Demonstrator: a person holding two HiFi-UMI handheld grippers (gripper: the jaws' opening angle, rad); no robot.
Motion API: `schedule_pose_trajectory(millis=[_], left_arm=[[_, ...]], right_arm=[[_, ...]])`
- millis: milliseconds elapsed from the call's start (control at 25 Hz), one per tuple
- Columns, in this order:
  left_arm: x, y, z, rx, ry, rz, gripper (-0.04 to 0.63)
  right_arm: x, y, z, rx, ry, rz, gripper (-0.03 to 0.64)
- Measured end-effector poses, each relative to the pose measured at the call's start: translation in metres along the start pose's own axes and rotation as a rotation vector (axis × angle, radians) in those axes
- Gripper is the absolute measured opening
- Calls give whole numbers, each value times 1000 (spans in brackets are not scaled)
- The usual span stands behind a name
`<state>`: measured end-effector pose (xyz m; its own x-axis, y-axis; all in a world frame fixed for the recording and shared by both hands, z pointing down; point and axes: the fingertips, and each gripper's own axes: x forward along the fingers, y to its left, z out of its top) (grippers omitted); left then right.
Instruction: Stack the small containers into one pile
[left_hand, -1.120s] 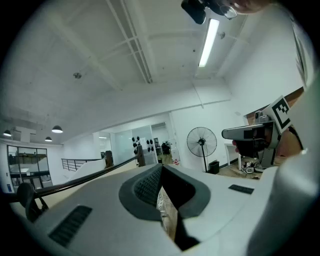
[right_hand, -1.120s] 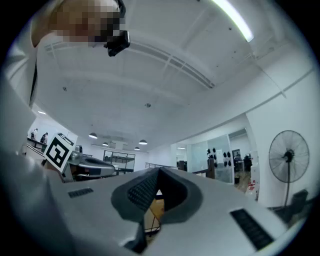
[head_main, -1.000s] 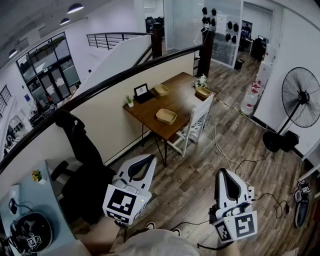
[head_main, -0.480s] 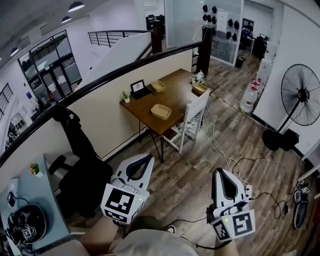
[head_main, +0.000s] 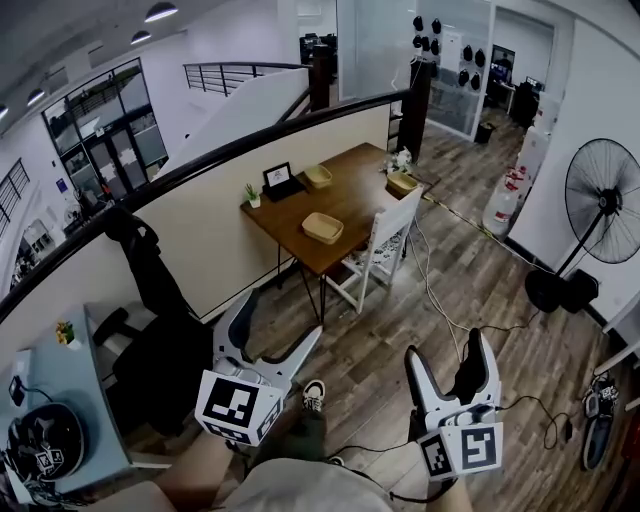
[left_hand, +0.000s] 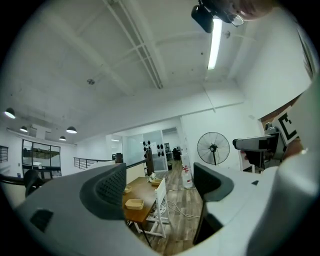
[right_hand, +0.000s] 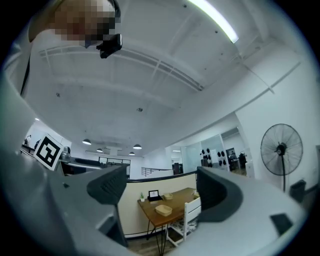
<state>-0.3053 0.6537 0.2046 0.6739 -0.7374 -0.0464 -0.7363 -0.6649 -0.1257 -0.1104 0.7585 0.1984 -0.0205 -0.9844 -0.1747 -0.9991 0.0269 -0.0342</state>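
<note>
**Ann:** What is the biggest thing here?

**Ben:** The wooden floor (head_main: 400, 330); it runs under everything. A low cream wall (head_main: 200, 240) with a dark rail on top stands along the left.

**Ann:** And after that?

**Ben:** A brown table (head_main: 350, 200) stands against that wall; a big black fan (head_main: 603, 200) stands well apart on the right; a white chair (head_main: 385, 255) is pushed in at the table's right side.

**Ann:** Where are the tongs?

**Ben:** Both are low in the head view, well apart from the table; the left gripper (head_main: 280, 320) and the right gripper (head_main: 448, 350) point toward it.

**Ann:** Do they hold anything?

**Ben:** No; the left gripper's jaws have just been opening and stand wide apart with nothing between them; the right gripper's jaws have just been opening too, and they are also wide and empty.

**Ann:** Where are the small containers?

**Ben:** All three lie on the table, apart from each other, not in a pile; the front container (head_main: 322, 227) sits near the end closest to us; the left container (head_main: 319, 176) sits near the wall, just beside a small black frame (head_main: 279, 180); the right container (head_main: 404, 183) sits at the far corner.

**Ann:** Anything smaller?

**Ben:** A tiny green plant (head_main: 257, 197) in a white pot stands at the table's left corner.
</note>
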Motion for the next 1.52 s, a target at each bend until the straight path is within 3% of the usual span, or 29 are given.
schedule_pose_trajectory(millis=[360,640,1200,1520], left_arm=[[60,34,-11,-27,-4,-14,400],[144,75,-30,-39,3,-35,400],[338,224,-70,-36,79,-41,400],[412,290,-103,-58,106,-49,400]], right_arm=[[72,-15,-20,-33,38,6,435],[163,-44,-39,-28,60,-13,431],[402,-67,-109,-23,195,16,416],[501,-68,-151,14,234,24,414]])
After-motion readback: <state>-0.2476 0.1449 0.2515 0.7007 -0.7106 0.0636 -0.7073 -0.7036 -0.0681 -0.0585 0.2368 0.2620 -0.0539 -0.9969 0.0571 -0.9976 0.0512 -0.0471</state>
